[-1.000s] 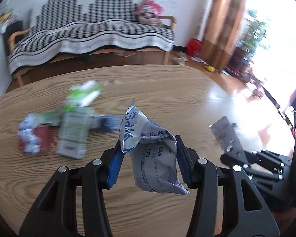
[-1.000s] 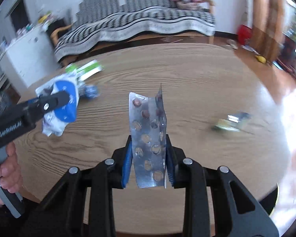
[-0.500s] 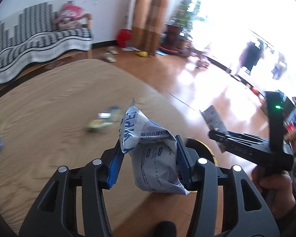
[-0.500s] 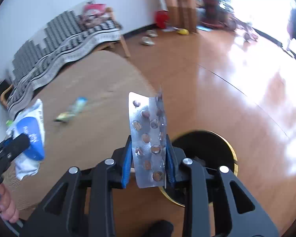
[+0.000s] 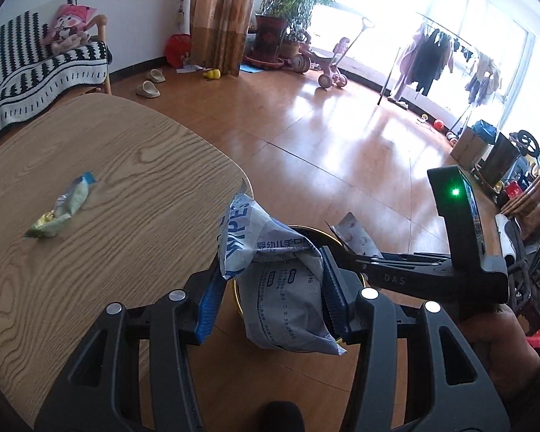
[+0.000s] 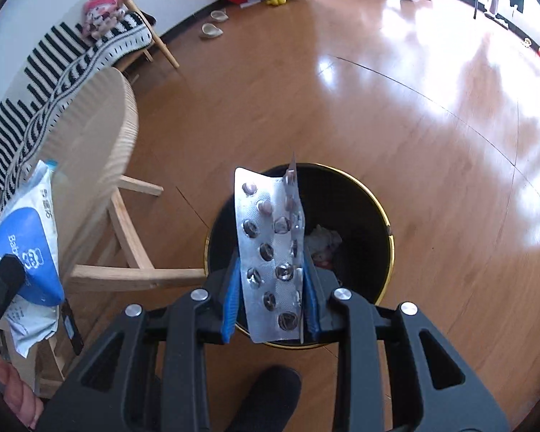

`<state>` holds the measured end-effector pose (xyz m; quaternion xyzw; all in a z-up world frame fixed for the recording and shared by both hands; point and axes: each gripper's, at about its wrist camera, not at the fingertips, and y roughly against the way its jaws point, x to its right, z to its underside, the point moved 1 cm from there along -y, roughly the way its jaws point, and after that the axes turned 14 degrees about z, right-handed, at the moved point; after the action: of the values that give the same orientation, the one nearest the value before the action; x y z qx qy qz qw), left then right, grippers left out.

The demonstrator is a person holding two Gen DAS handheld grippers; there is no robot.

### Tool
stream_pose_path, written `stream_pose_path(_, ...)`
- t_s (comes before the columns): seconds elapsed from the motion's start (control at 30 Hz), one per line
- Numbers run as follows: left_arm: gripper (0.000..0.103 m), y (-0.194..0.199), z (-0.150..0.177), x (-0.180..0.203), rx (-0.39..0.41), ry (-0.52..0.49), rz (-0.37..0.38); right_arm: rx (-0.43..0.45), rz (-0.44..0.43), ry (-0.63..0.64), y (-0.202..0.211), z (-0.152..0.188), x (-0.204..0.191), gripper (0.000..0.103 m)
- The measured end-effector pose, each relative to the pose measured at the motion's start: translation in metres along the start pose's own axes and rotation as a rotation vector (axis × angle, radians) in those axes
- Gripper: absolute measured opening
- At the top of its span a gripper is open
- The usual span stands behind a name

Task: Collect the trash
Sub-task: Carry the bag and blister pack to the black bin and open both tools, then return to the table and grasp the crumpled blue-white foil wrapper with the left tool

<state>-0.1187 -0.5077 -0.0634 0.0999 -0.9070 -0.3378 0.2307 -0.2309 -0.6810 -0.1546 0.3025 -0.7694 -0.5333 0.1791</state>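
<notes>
The rounded edge of the wooden worktop (image 5: 133, 187) curves through the left half of the left wrist view and ends just beside the black bin (image 6: 356, 216) with a gold rim, which stands on the open wood floor (image 6: 396, 100); the floor runs bare and glossy toward the upper right of both frames. In the right wrist view the worktop's pale wooden legs sit at lower left, close to the bin's left side. The left gripper (image 5: 270, 295) is clamped partway closed on a crumpled wipes packet (image 5: 284, 298), white and blue, with "WIPES" readable along its blue edge and small Chinese print on its pale face; it hangs over the bin's rim. The right gripper (image 6: 270, 288) is pinched narrowly on a silver blister pack (image 6: 270, 248) of emptied pill pockets, held upright above the bin's mouth, where some crumpled scraps lie inside. In the right wrist view the packet's blue panel reads "Bab…". The right gripper's body, seen from the left wrist view, carries the letters "DAS". One small wrapper (image 5: 63, 208) lies on the worktop at the left.
</notes>
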Motion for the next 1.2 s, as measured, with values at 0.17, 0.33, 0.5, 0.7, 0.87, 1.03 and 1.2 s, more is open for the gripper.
stream_pose_path(0.17,0.049,-0.010,0.000,0.002,-0.011,0.002,0.007,-0.001,-0.004,0.000,0.000,-0.003,-0.004,0.030)
stream_pose_path(0.33,0.049,-0.022,-0.003,0.002,-0.021,0.005,0.017,0.012,-0.008,-0.016,0.004,-0.008,-0.003,0.031)
stream_pose_path(0.5,0.049,-0.034,-0.006,0.000,-0.029,0.010,0.024,0.042,0.001,-0.052,0.006,-0.012,0.005,0.063)
stream_pose_path(0.7,0.049,-0.049,-0.006,0.004,-0.042,0.011,0.037,0.052,0.015,-0.101,0.008,-0.012,0.023,0.066)
stream_pose_path(0.87,0.050,-0.068,-0.009,0.005,-0.058,0.030,0.067,0.063,0.032,-0.153,0.010,-0.012,0.041,0.071)
stream_pose_path(1.03,0.060,-0.087,-0.011,0.006,-0.077,0.044,0.099,0.071,0.037,-0.196,0.012,-0.010,0.056,0.076)
stream_pose_path(1.2,0.074,-0.082,-0.012,0.004,-0.064,0.035,0.104,0.081,0.028,-0.208,0.016,-0.010,0.059,0.077)
